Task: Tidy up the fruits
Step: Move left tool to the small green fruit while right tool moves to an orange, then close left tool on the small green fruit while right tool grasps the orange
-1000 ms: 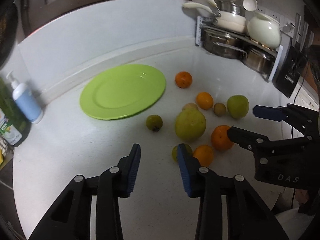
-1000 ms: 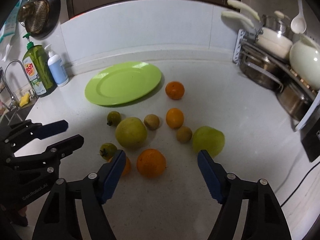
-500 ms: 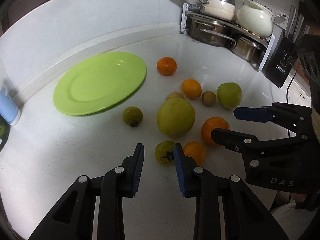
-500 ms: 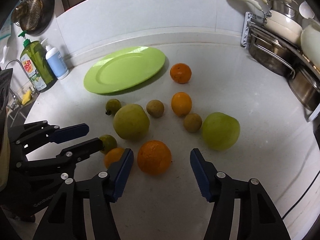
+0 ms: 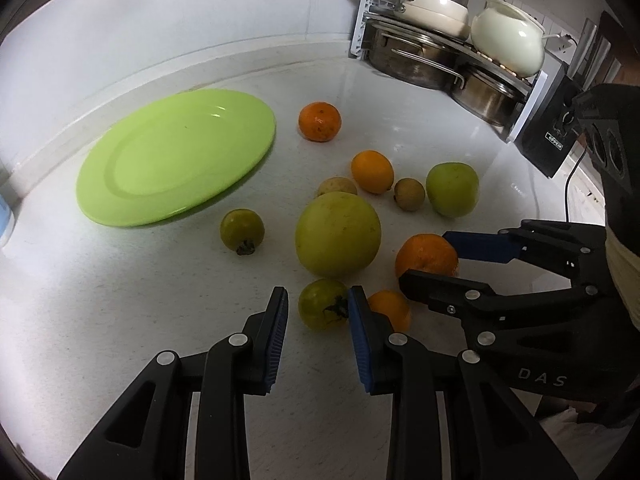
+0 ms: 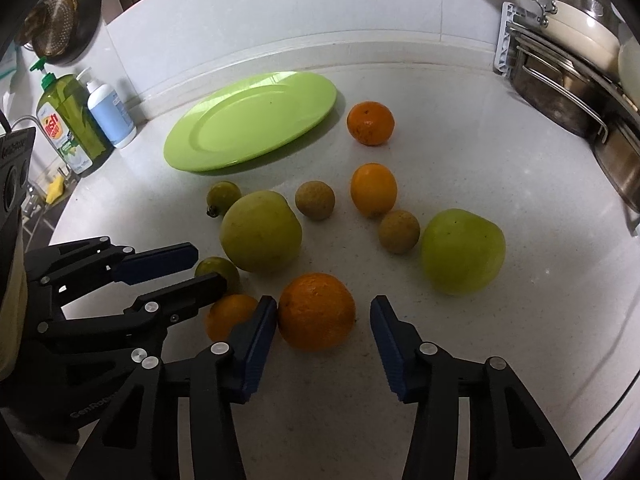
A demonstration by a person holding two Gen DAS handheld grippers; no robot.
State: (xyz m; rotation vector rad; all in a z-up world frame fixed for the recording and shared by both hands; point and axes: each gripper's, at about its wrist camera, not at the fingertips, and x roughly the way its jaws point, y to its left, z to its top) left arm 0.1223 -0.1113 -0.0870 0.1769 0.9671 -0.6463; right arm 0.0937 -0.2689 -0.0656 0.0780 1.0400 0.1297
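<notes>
Several fruits lie loose on the white counter in front of a bare green plate (image 5: 176, 160) (image 6: 252, 124). My left gripper (image 5: 317, 294) (image 6: 210, 266) stands narrow and open around a small green fruit (image 5: 323, 304). Its right pad touches the fruit, and a gap shows at the left pad. My right gripper (image 6: 324, 304) (image 5: 424, 258) is closing around a big orange (image 6: 316, 310) (image 5: 426, 254). The left pad is against the orange and the right pad is still clear of it. Both fruits rest on the counter. A small orange (image 6: 230, 314) lies between the two grippers.
A large yellow-green fruit (image 6: 260, 232), a green apple (image 6: 462, 250), two more oranges (image 6: 370, 124) and two small brown fruits (image 6: 315, 200) lie beyond the grippers. Soap bottles (image 6: 108, 110) stand back left. A rack of pots (image 5: 432, 52) stands back right.
Both grippers have come down and forward to the nearest fruits. The right jaws have narrowed a lot around the big orange. The left jaws have narrowed slightly around the small green fruit.
</notes>
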